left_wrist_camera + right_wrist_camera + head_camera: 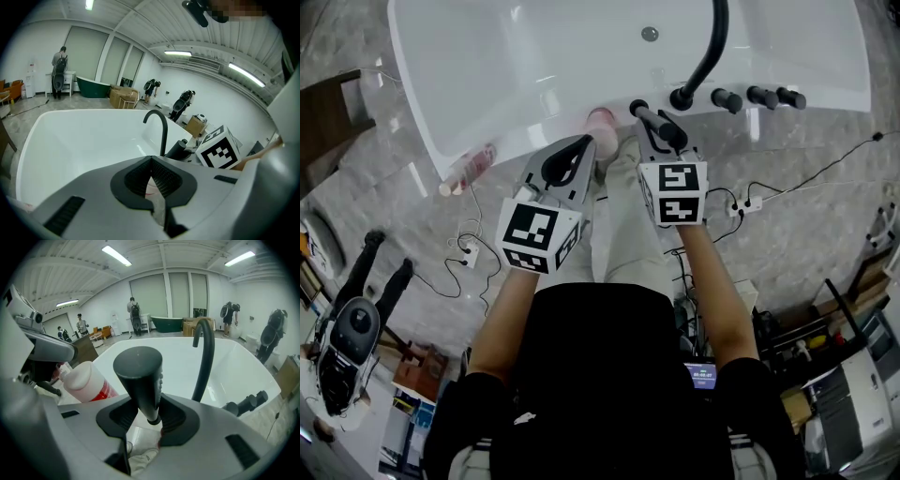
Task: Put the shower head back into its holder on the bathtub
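- The right gripper [147, 414] has its claw fairly wide but clamped on the black shower head [139, 373]. It grips the thin lower part, and the thick end stands up above the jaws.
- The shower head is just above the near rim of the white bathtub [534, 56], near the foot of the curved black faucet [710, 47].
- I cannot pick out the holder surely; it is probably on the rim under the shower head, next to the faucet foot.
- To do this step well, I think the shower head should go down slowly and in line with the holder, with the thin end first. The claw should open only when it sits.
- The left gripper [152, 176] has its claw closed together and holds nothing. It hangs beside the right one, over the rim.
- A white and red bottle [86, 383] stands on the rim just left of the shower head and may be bumped.
- Three black handles [759, 96] stand to the right of the faucet, and the faucet arch is close behind.
- Another bottle [469, 169] lies further left on the rim, well apart.
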`<state>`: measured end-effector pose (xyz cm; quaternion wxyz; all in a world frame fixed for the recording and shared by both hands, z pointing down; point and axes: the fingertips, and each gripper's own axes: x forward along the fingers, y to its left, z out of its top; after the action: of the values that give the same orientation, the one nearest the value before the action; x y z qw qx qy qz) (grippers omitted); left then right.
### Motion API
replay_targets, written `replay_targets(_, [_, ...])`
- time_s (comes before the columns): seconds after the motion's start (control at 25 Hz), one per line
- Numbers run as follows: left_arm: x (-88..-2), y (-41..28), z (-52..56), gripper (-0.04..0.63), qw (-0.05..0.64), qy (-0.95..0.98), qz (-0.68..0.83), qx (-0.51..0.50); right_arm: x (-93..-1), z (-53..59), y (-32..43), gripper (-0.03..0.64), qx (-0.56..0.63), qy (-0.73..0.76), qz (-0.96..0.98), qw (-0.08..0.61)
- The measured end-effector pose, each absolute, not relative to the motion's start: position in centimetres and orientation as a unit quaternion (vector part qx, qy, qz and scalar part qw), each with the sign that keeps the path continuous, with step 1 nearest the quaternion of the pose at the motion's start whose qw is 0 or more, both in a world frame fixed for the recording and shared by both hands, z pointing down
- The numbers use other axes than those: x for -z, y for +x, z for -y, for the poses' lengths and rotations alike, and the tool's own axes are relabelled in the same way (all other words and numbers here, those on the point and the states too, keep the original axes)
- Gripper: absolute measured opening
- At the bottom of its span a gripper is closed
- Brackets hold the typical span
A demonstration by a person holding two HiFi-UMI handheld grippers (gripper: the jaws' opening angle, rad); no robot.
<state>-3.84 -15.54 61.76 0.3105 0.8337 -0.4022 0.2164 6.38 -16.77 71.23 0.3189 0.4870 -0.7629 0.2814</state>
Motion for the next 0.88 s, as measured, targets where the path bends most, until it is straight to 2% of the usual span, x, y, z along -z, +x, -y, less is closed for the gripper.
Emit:
replay_targets(0.48, [-62.1,-4.2,15.2,0.014,0.316,0.832,0.402,-0.217,-74.4,16.7,5.7,0.137,-0.291,0.468,0.753,0.359])
replay_targets(0.88, [-62.2,-4.3,15.6,0.015,0.317,0.831,0.402,-0.217,-75.0,16.8,5.6,0.137,-0.294,0.474,0.751,0.353])
